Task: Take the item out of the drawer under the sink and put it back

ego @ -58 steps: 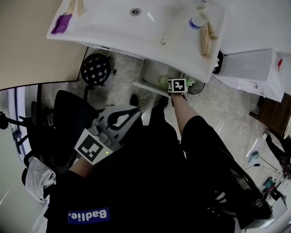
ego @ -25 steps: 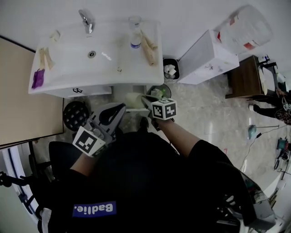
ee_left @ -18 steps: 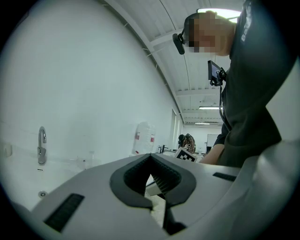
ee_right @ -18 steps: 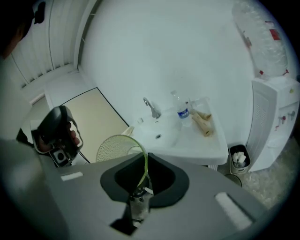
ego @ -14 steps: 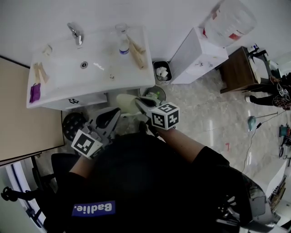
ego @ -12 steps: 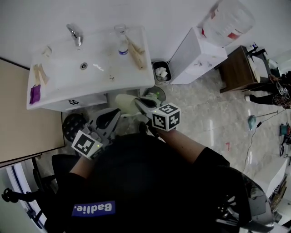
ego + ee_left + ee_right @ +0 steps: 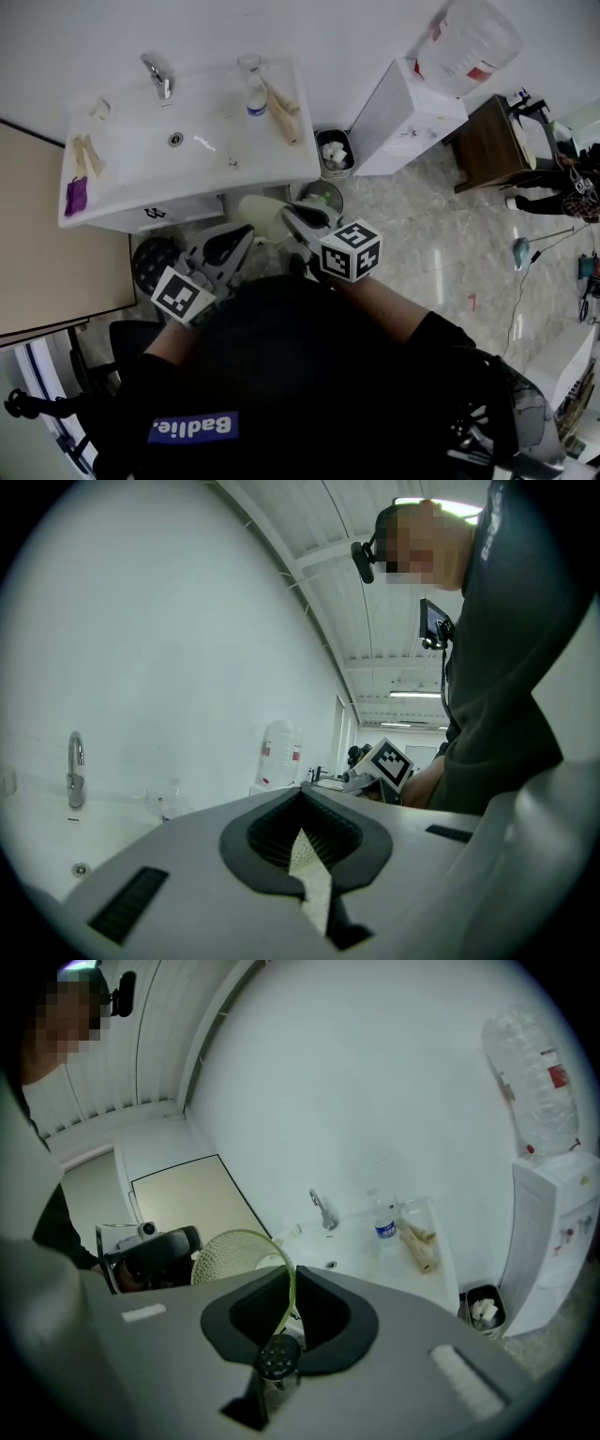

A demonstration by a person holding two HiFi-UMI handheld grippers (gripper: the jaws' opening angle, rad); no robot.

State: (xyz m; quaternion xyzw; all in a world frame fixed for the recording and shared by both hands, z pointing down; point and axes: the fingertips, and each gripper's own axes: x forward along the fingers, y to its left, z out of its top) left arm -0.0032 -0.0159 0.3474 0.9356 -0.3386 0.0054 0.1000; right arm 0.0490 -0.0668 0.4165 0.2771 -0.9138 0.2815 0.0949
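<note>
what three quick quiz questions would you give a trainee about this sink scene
1. True or false: the right gripper is shut on the rim of the strainer.
2. What lies on the sink right beside the bottle? A) wooden pieces B) a kettle C) a plate
3. Fill in: the bin stands on the floor between the sink and the white ___.

Key: 1 true; 2 A; 3 water dispenser.
</note>
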